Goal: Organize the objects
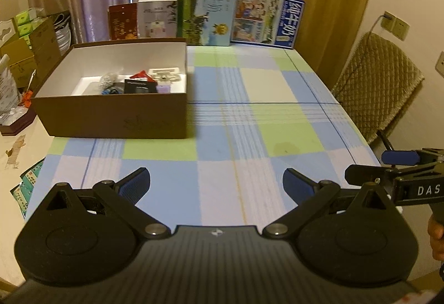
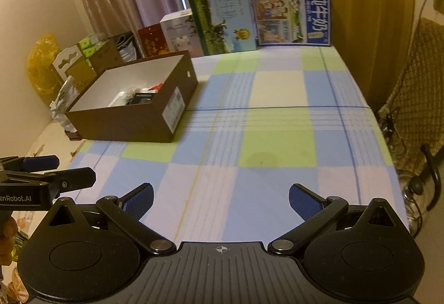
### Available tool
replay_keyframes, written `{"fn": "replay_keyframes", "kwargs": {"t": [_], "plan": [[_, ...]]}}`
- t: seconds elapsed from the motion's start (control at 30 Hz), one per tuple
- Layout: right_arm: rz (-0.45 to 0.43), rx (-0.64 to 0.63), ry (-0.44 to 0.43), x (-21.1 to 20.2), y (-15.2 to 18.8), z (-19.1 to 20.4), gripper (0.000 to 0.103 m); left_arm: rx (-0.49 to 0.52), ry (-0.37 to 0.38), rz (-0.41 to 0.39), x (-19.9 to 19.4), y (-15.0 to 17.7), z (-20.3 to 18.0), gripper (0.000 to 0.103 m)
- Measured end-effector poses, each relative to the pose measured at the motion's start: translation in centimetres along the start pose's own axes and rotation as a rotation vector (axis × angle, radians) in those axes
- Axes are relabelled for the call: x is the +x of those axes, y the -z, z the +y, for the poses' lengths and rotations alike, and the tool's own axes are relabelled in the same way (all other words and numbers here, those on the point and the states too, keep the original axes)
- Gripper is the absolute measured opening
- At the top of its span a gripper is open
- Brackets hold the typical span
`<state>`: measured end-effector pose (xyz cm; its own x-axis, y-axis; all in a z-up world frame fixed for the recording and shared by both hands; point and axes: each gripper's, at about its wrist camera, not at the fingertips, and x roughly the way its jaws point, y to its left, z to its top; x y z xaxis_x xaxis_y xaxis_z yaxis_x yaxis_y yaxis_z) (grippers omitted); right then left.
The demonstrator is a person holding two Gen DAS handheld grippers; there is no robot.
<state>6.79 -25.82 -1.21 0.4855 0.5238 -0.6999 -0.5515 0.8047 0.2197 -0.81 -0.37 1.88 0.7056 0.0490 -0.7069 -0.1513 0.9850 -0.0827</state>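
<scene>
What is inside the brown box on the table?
The brown box holds a small pile: a black packet, a red item, a white tray and something grey. Its near wall hides whatever lies lower down.

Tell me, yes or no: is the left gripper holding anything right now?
No: in the left wrist view the left gripper has its jaws spread wide over bare checked tablecloth, with nothing between the blue pads.

One brown box; four cartons at table's far edge; two grippers; one chair.
</scene>
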Motion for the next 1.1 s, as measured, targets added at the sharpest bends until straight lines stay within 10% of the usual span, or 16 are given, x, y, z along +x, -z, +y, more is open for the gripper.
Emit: {"fn": "replay_keyframes", "kwargs": {"t": [1.1], "plan": [[-0.011,0.001,0.014,-3.7,3.1,-3.0,0.101,0.026,0.006,-0.009,-2.4,3.5,-5.1,0.1]]}}
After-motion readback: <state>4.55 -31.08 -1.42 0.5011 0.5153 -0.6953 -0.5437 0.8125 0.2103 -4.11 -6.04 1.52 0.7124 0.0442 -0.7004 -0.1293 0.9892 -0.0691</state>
